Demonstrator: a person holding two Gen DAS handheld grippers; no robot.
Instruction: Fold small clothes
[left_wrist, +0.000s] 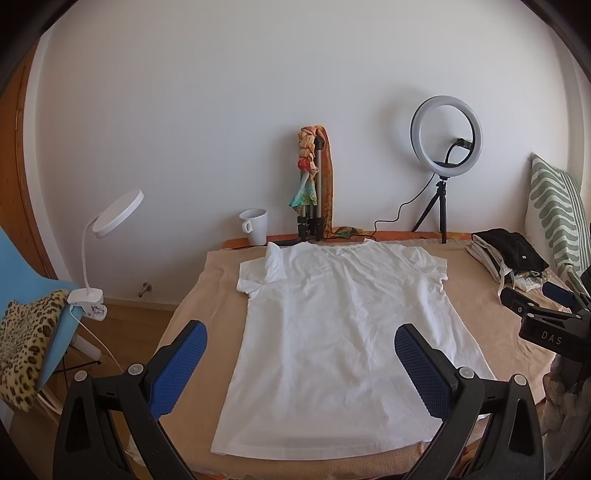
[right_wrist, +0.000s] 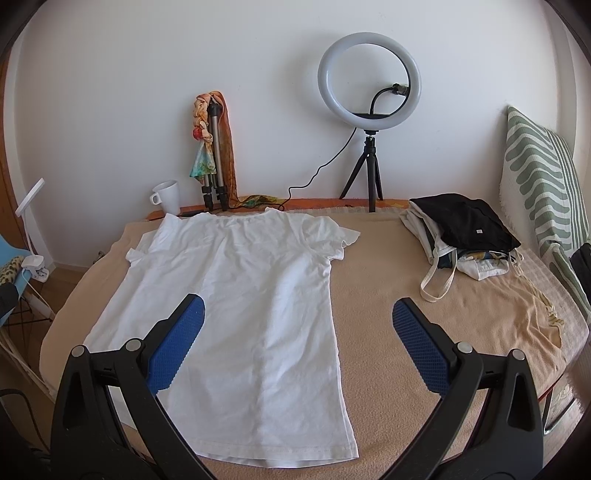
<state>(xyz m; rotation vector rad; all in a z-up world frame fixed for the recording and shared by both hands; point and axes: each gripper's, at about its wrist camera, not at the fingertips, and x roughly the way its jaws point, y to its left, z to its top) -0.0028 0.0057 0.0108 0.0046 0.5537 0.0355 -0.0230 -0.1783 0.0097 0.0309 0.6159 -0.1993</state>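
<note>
A white T-shirt (left_wrist: 332, 325) lies flat on the beige-covered table (left_wrist: 207, 295), neck toward the wall; its left sleeve is flipped up over the shoulder. My left gripper (left_wrist: 301, 339) hovers open above the shirt's lower half, nothing between its blue pads. In the right wrist view the same T-shirt (right_wrist: 236, 295) sits left of centre, and my right gripper (right_wrist: 297, 319) stands open over its right edge and the bare beige cover (right_wrist: 388, 266). The right gripper's body (left_wrist: 546, 317) also shows at the far right of the left wrist view.
A pile of folded clothes topped by a black garment (right_wrist: 465, 225) sits at the back right, beside a striped cushion (right_wrist: 539, 177). Along the wall stand a ring light on a tripod (right_wrist: 369, 88), a scarf-draped folded tripod (right_wrist: 214, 147) and a white mug (right_wrist: 168, 197). A clip lamp (left_wrist: 114, 214) and blue chair (left_wrist: 33, 277) are left.
</note>
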